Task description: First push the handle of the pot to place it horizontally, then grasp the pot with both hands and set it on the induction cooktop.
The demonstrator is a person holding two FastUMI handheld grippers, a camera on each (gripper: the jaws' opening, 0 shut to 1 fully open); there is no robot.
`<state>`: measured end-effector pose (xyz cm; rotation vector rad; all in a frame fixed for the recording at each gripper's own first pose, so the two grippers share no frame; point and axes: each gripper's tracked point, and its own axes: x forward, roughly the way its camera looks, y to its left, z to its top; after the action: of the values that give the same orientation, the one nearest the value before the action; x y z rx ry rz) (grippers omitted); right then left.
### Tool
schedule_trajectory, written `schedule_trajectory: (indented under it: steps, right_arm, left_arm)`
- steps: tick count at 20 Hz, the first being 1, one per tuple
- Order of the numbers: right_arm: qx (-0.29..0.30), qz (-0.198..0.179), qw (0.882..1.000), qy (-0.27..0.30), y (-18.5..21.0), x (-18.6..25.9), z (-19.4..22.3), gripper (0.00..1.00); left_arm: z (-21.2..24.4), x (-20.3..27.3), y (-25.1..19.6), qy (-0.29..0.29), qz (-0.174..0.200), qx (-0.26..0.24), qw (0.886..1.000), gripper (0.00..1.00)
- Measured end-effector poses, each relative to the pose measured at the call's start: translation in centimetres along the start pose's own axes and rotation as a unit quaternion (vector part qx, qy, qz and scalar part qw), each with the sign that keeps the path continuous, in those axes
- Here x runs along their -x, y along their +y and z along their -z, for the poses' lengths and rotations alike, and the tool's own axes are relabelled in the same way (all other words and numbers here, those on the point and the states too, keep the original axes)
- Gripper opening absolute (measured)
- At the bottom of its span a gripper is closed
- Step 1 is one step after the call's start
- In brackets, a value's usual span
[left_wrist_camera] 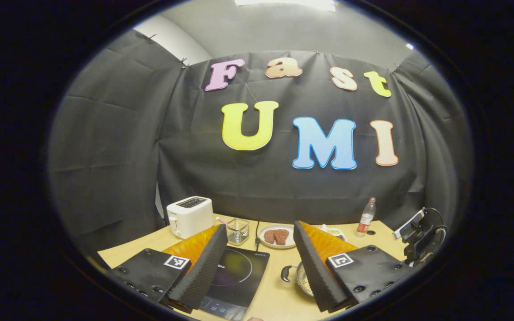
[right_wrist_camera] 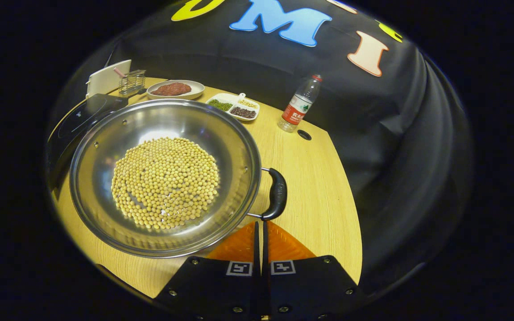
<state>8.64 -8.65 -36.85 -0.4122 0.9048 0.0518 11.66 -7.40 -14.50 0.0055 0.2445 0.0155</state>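
Right gripper [right_wrist_camera: 259,225], fingers pressed together and holding nothing, sits just near the black loop handle [right_wrist_camera: 278,193] of the shiny steel pot of yellow beans [right_wrist_camera: 163,178], on the wooden table [right_wrist_camera: 319,187] right of the black induction cooktop [right_wrist_camera: 78,122]. Nudge the handle's near end gently, low, avoid sliding the pot. Left gripper [left_wrist_camera: 259,267] hangs wide apart, empty.

Wooden counter [right_wrist_camera: 319,200], pretty loaded up

Sitting on it: pot [right_wrist_camera: 163,178] of beans, induction cooktop [left_wrist_camera: 234,276], toaster [left_wrist_camera: 190,216], meat plate [right_wrist_camera: 176,89], divided dish [right_wrist_camera: 234,106], water bottle [right_wrist_camera: 299,104].

Dim booth, overhead ceiling light [left_wrist_camera: 286,3] — glare in pot [right_wrist_camera: 163,176], fisheye-warped edges, sharp focus
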Motion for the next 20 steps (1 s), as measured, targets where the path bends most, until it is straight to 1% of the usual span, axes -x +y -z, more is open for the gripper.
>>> schedule_trajectory:
  steps: [2,4,5,6,7,8,9,12,15,18,19,20]
  right_arm:
    - [-0.014,-0.003,1.0,-0.002,-0.6,0.2,-0.2,0.0]
    - [-0.042,-0.008,0.999,-0.019,-1.0,1.3,-0.8,0.01]
    - [-0.062,-0.019,0.998,-0.027,-1.0,2.0,-1.2,0.01]
    - [-0.082,-0.028,0.996,-0.036,-1.1,2.6,-1.4,0.01]
    - [-0.102,-0.04,0.993,-0.048,-0.9,3.3,-1.8,0.01]
    - [-0.12,-0.058,0.989,-0.06,-0.6,3.9,-2.5,0.11]
    - [-0.134,-0.071,0.986,-0.069,-0.2,4.4,-2.8,0.32]
    - [-0.153,-0.072,0.981,-0.093,-0.6,5.1,-3.8,0.97]
    - [-0.153,-0.079,0.98,-0.101,-0.3,5.5,-4.3,0.97]
    - [-0.146,-0.078,0.98,-0.111,-0.6,5.1,-5.0,0.98]
    - [-0.148,-0.08,0.979,-0.111,-0.6,5.0,-5.2,0.97]
    - [-0.15,-0.082,0.979,-0.11,-0.7,4.7,-5.3,0.98]
  left_arm:
    - [0.1,-0.1,-0.5,-0.001,0.005,-0.004,1.0,0.99]
    - [0.3,-0.3,-1.0,0.0,0.012,-0.008,1.0,0.97]
    - [0.5,-0.5,-1.3,0.002,0.016,-0.009,1.0,0.99]
    - [0.9,-0.7,-1.6,0.005,0.02,-0.01,1.0,0.97]
    - [1.2,-1.0,-1.9,0.007,0.025,-0.01,1.0,0.97]
    - [1.5,-1.2,-2.2,0.009,0.029,-0.01,0.999,0.96]
    - [1.8,-1.6,-2.5,0.013,0.034,-0.009,0.999,0.95]
    - [3.5,-2.7,-4.2,0.03,0.059,-0.006,0.998,0.94]
    - [5.9,-4.2,-5.7,0.063,0.077,-0.015,0.995,0.96]
    - [8.7,-5.8,-7.1,0.093,0.089,-0.028,0.991,0.97]
    - [9.6,-6.3,-7.7,0.106,0.096,-0.028,0.989,0.99]
    - [10.7,-6.8,-8.2,0.118,0.1,-0.027,0.988,0.94]
